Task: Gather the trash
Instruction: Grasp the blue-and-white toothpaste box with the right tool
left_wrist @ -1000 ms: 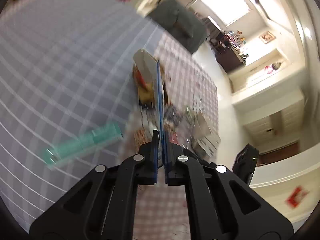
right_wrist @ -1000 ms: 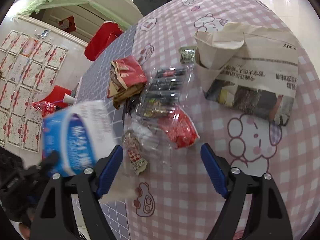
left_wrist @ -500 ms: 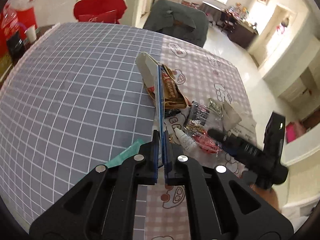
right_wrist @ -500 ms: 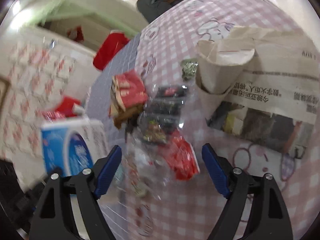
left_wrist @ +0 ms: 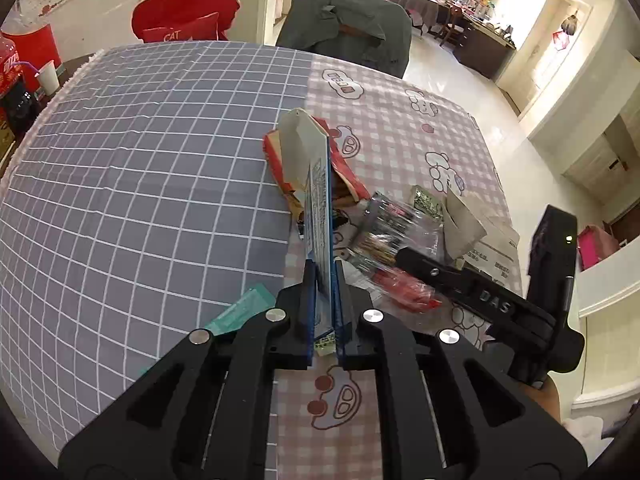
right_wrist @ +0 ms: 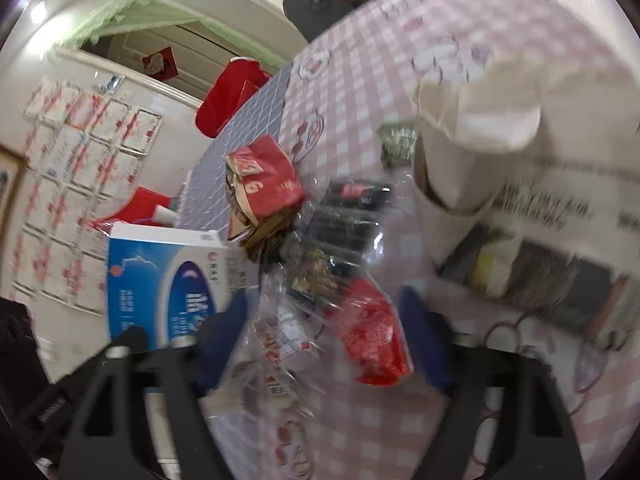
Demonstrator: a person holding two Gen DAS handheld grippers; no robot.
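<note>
The left gripper (left_wrist: 323, 280), its jaws easing apart, still pinches the flattened blue-and-white carton (left_wrist: 318, 196) edge-on above the tablecloth (left_wrist: 160, 160). The right gripper (right_wrist: 322, 334), wide a second ago, is closing around the clear plastic bag (right_wrist: 320, 280) of wrappers lying near the newspaper (right_wrist: 540, 216); a pickup looks imminent.

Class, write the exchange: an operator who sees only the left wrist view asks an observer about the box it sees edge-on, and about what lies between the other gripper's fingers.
Operator: What does the box's broad side look like?
Observer: In the right wrist view the box shows a blue and white printed face.
Operator: What lies between the right gripper's fingers?
Observer: The right gripper is closing its jaws, with a clear bag of wrappers between them, including a red wrapper.
</note>
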